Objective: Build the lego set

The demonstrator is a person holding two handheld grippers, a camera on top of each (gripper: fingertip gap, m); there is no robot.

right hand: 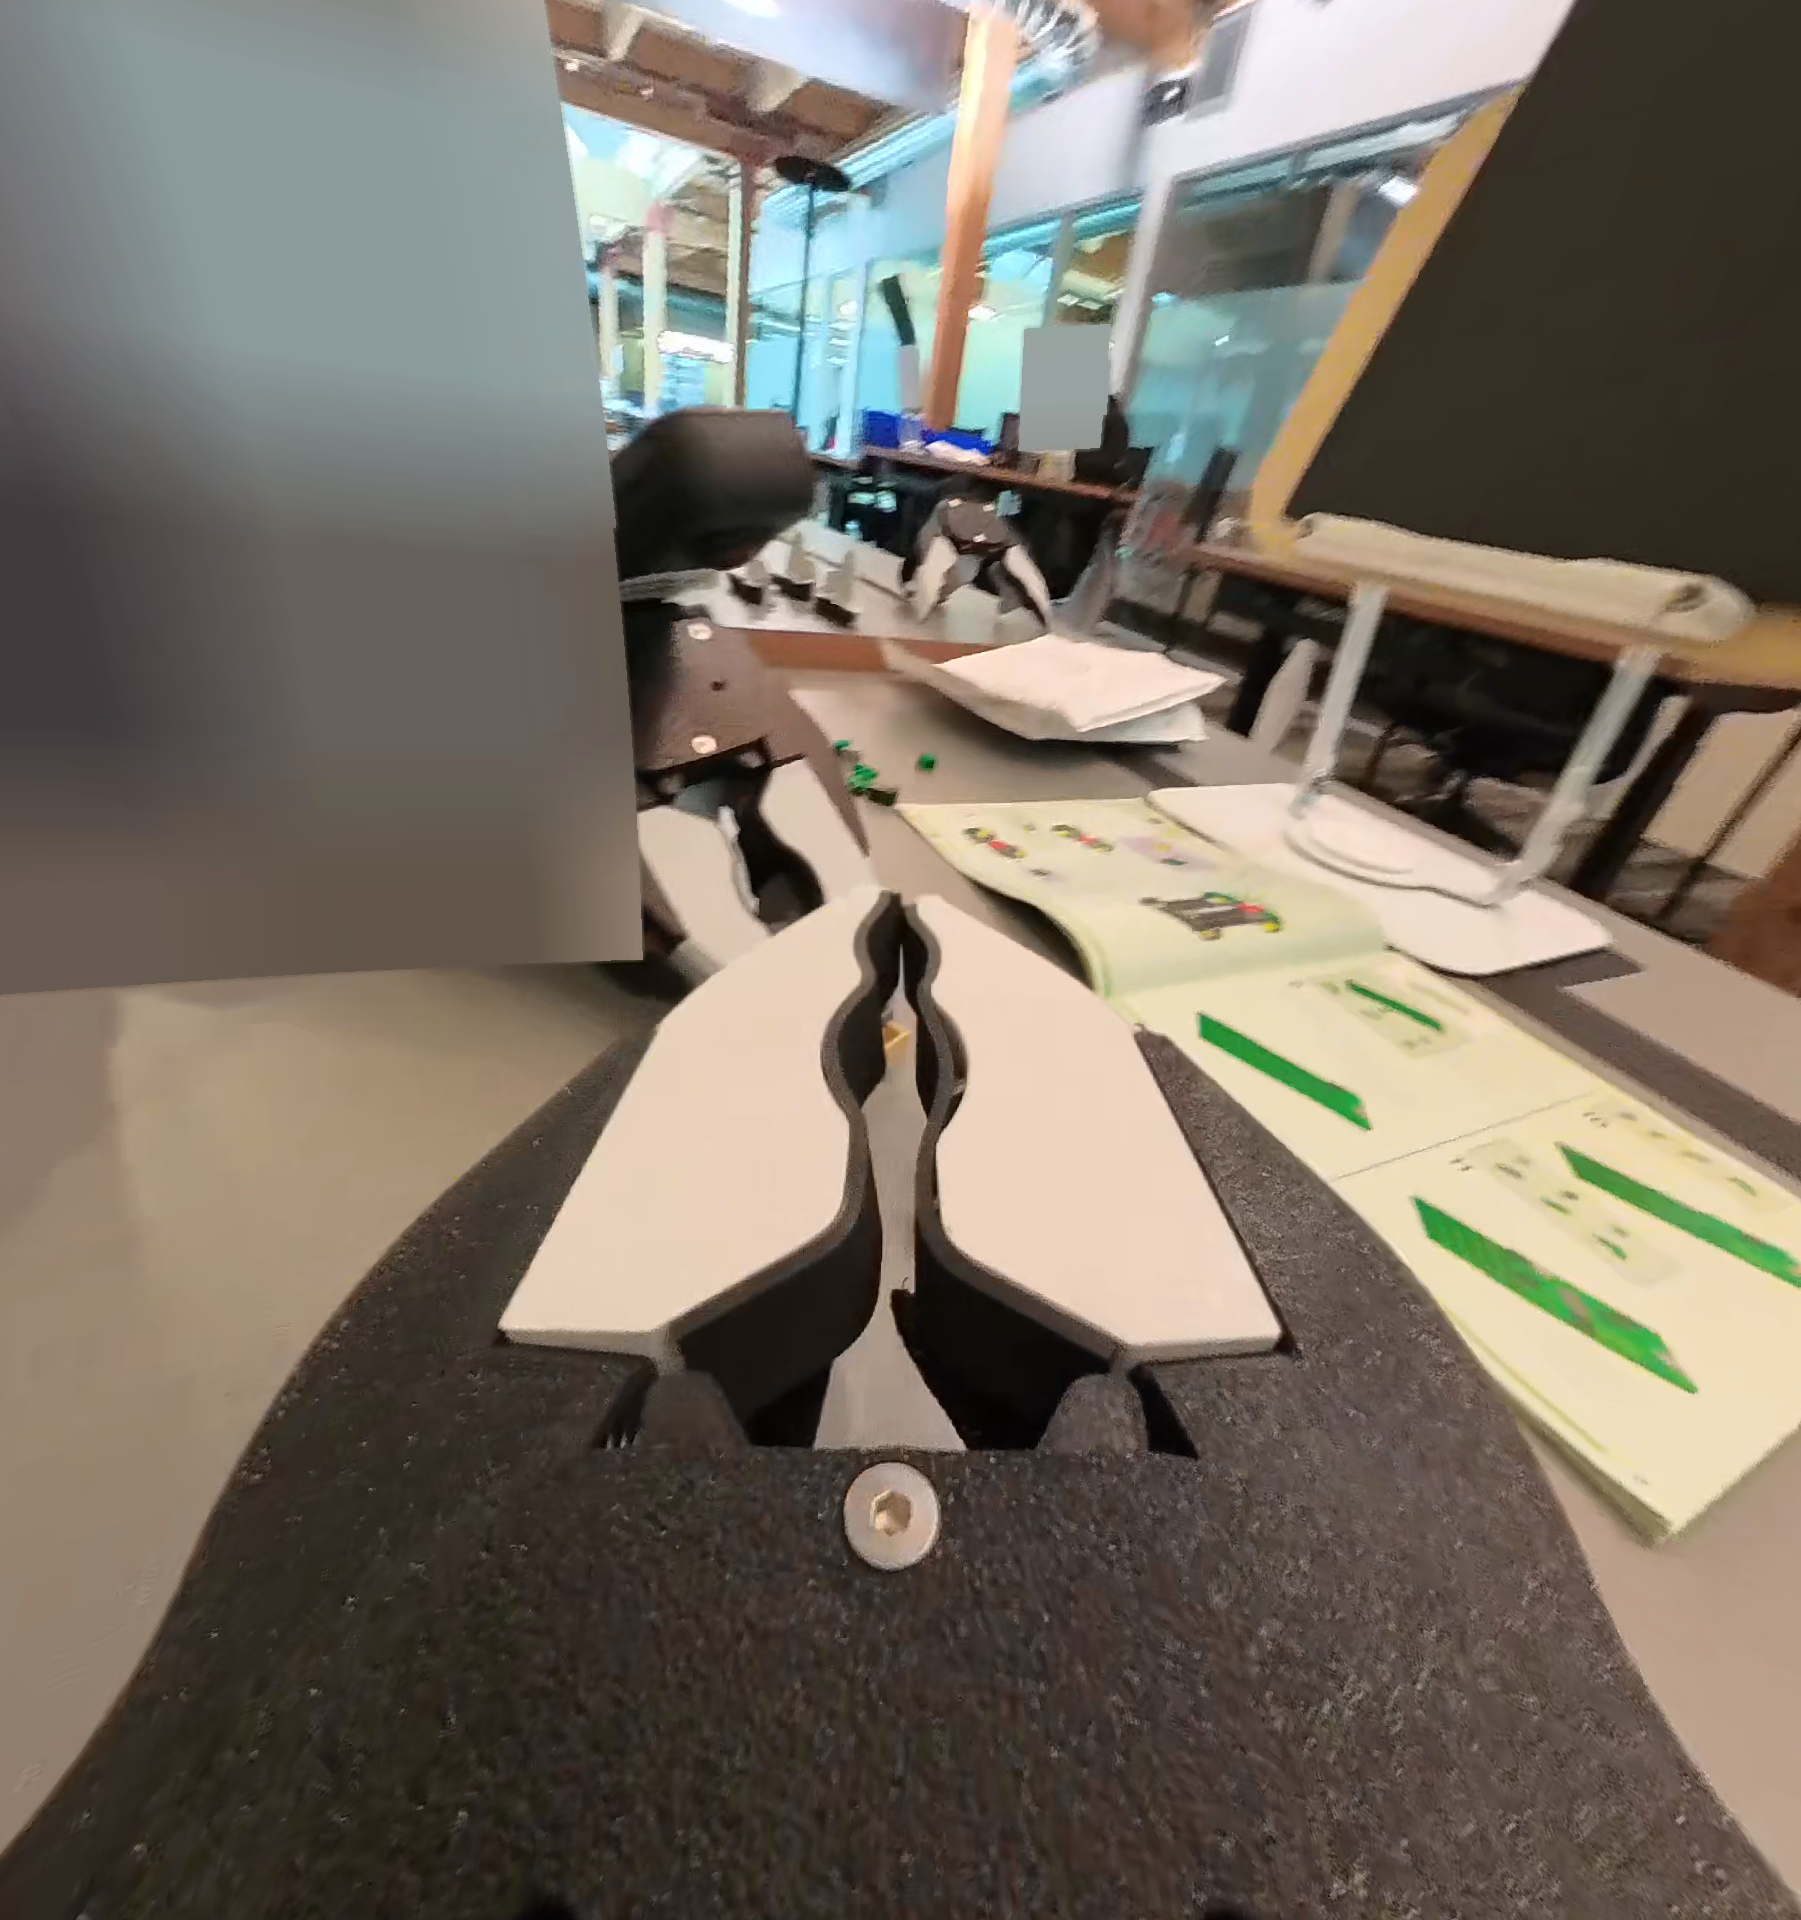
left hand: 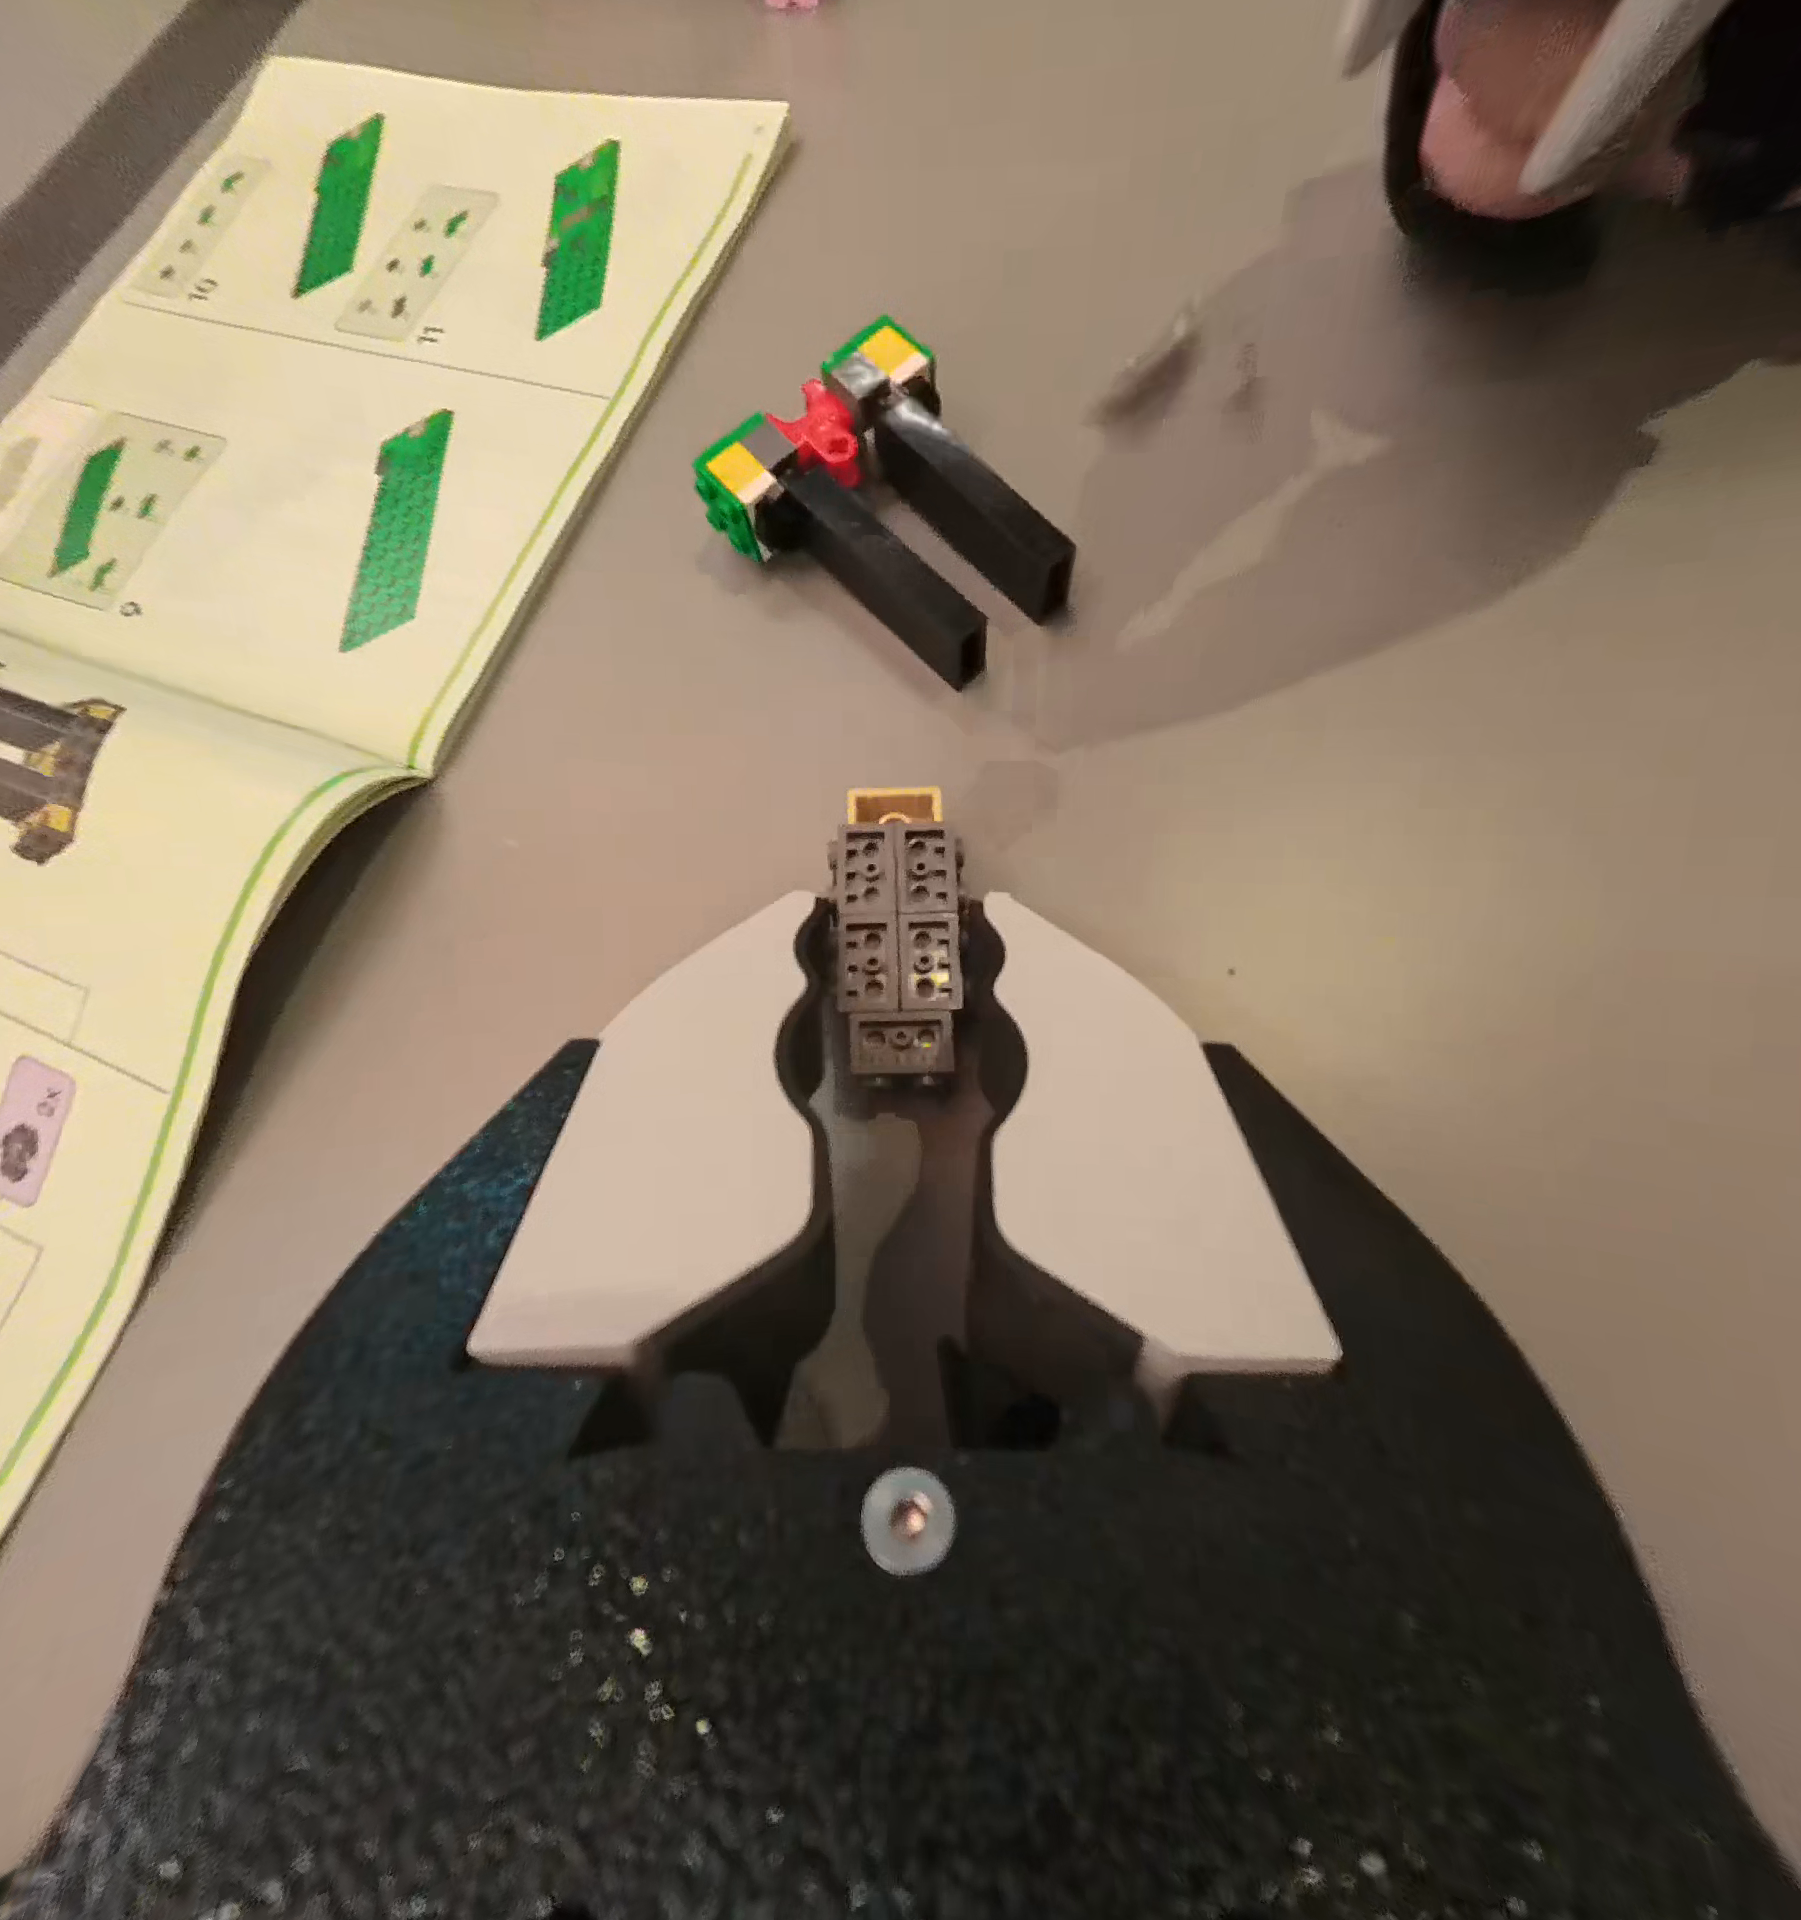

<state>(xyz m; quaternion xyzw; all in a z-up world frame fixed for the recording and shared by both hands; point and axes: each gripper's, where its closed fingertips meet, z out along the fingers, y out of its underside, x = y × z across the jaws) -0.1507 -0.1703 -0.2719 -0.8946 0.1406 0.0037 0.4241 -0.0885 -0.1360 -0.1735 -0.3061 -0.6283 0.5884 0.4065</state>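
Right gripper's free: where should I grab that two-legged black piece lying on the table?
Probably across one long black leg of the two-legged assembly, from above, fingers closing on its flat parallel sides. It lies flat; the red connector and green-yellow end blocks look knobby.

Left tongs (left hand: 896, 909) clamp a brick stack; right tongs (right hand: 901, 914) seem pinched together.

The left hand-held gripper (left hand: 896, 914) is clamped on a dark grey brick assembly (left hand: 898, 940) with a tan piece at its far end. Beyond it on the grey table (left hand: 1395, 987) lies a build of two black beams with green-yellow ends and a red connector (left hand: 865, 488). An open instruction booklet (left hand: 304, 468) lies toward the table's left edge.
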